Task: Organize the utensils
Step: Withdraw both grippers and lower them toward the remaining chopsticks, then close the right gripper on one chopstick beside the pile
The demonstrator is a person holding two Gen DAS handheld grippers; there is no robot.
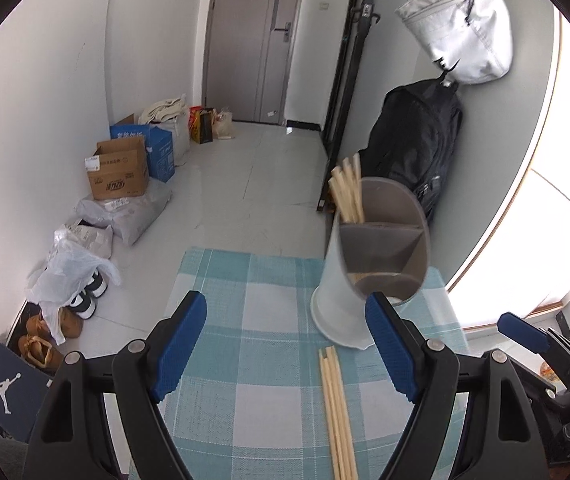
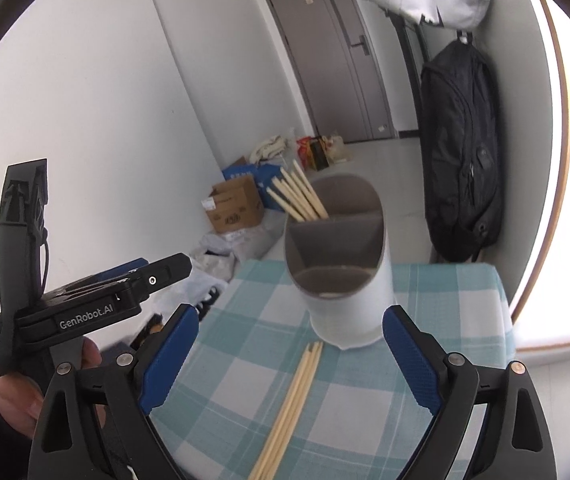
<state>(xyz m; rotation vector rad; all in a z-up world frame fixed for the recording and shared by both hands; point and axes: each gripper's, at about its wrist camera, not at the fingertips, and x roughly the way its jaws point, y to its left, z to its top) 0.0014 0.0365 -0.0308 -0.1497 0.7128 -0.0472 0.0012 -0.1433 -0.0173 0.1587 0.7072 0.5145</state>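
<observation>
A white utensil holder (image 1: pixel 349 280) (image 2: pixel 345 280) with grey inner compartments stands on the teal checked tablecloth (image 1: pixel 253 320) (image 2: pixel 445 304). Its far compartment holds several wooden chopsticks (image 1: pixel 348 192) (image 2: pixel 299 196). A bundle of loose chopsticks (image 1: pixel 337 408) (image 2: pixel 291 404) lies flat on the cloth in front of the holder. My left gripper (image 1: pixel 285 344) hovers open over the cloth, the loose bundle lying below and between its blue pads. My right gripper (image 2: pixel 291 356) is open too, above the same bundle. Nothing is gripped. In the right wrist view a hand holds the left gripper's black body (image 2: pixel 85 304).
A black backpack (image 1: pixel 417 152) (image 2: pixel 461 152) and a white bag (image 1: pixel 461 24) hang on the wall right of the table. Cardboard boxes (image 1: pixel 119 168), plastic bags and shoes (image 1: pixel 57 320) lie on the floor along the left wall. The table's far edge is just behind the holder.
</observation>
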